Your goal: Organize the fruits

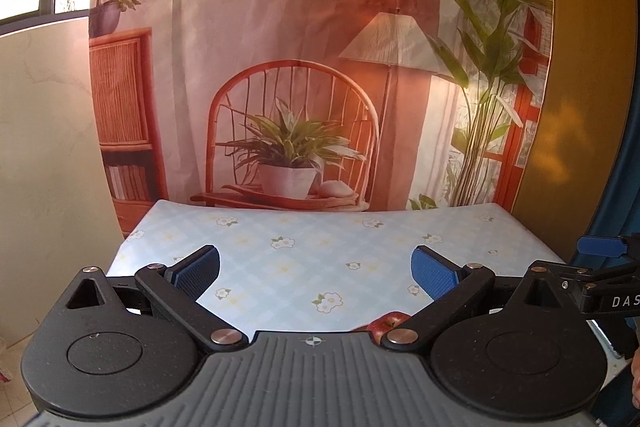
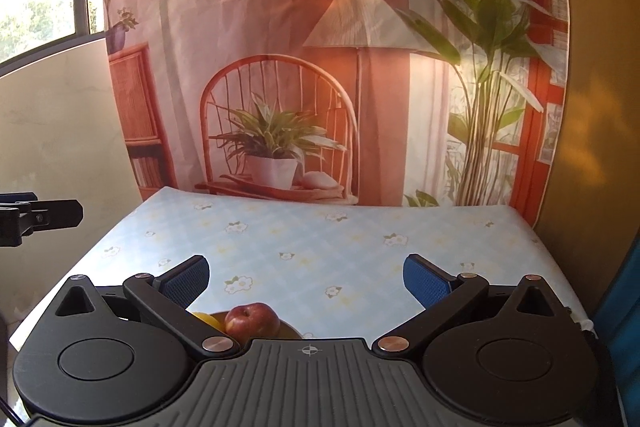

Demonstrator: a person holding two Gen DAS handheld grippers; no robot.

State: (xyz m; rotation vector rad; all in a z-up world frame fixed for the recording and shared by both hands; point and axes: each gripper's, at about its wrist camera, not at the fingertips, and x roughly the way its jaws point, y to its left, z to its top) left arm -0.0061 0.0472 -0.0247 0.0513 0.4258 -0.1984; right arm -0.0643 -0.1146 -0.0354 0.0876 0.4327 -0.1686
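A red apple lies in a shallow bowl with a yellow fruit beside it, low in the right wrist view, just behind my right gripper's body. The apple also peeks out in the left wrist view near my left gripper's right finger base. My left gripper is open and empty above the table. My right gripper is open and empty, above and beyond the bowl. Most of the bowl is hidden.
The table carries a light blue checked cloth with flowers. A printed backdrop hangs at its far edge. A wooden panel stands at the right. The other gripper shows at the right edge in the left wrist view.
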